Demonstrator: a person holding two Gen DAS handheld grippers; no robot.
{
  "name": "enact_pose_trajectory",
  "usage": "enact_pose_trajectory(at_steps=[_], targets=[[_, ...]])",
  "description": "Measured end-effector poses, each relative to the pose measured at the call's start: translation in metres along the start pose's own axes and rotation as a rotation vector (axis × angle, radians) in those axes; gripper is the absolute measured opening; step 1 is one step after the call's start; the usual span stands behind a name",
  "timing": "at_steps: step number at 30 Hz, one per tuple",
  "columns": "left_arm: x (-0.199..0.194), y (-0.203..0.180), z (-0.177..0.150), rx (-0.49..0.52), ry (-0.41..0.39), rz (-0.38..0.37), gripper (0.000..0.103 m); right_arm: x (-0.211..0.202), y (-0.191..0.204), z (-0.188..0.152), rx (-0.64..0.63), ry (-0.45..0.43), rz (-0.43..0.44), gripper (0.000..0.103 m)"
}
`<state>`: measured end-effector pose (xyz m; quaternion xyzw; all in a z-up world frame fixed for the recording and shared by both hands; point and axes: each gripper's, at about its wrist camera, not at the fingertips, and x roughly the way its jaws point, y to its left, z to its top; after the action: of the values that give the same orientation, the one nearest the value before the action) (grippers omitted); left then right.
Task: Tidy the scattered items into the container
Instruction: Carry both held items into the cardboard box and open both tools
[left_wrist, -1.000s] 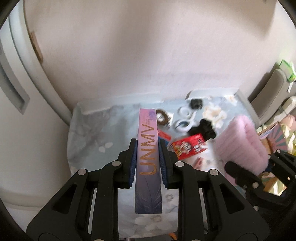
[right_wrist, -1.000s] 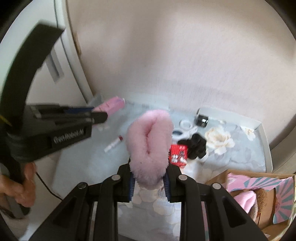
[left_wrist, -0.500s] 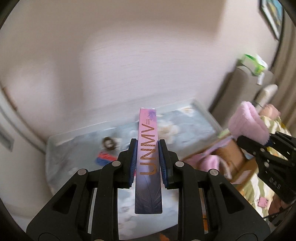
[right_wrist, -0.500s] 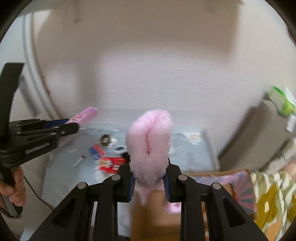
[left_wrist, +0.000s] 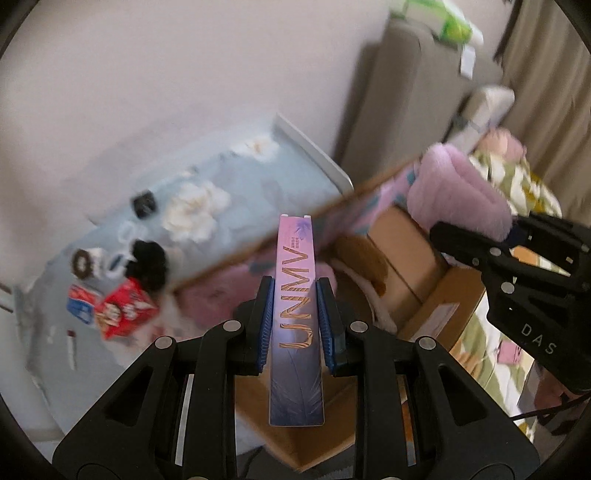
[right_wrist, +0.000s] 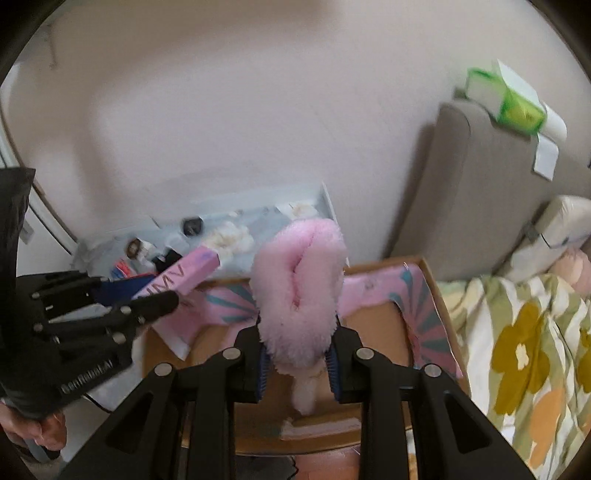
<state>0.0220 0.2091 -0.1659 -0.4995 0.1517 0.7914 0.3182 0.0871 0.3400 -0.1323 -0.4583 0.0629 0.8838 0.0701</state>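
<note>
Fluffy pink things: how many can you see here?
2, maybe more hidden. One fluffy pink item is clamped in the right gripper above the cardboard box. Another pink fluffy piece lies inside that box, partly hidden and blurred.

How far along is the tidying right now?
Done: pink and brown soft things already lie in the cardboard box. In hand: the left tool grips a long pink box, the right tool a fluffy pink item, both over the box. Left: red packet, black scrunchie, small bits on the table.
</note>
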Motion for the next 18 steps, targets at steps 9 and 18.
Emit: enact_pose_trajectory(at_steps=[9, 18], targets=[[0.047, -0.023, -0.008, 0.030, 0.090, 0.023, 0.020, 0.046, -0.038, -0.027, 0.032, 0.136, 0.004, 0.024], [0.012, -0.015, 0.005, -0.010, 0.000, -0.017, 0.097, 0.043, -0.050, -0.026, 0.046, 0.140, -0.008, 0.049]])
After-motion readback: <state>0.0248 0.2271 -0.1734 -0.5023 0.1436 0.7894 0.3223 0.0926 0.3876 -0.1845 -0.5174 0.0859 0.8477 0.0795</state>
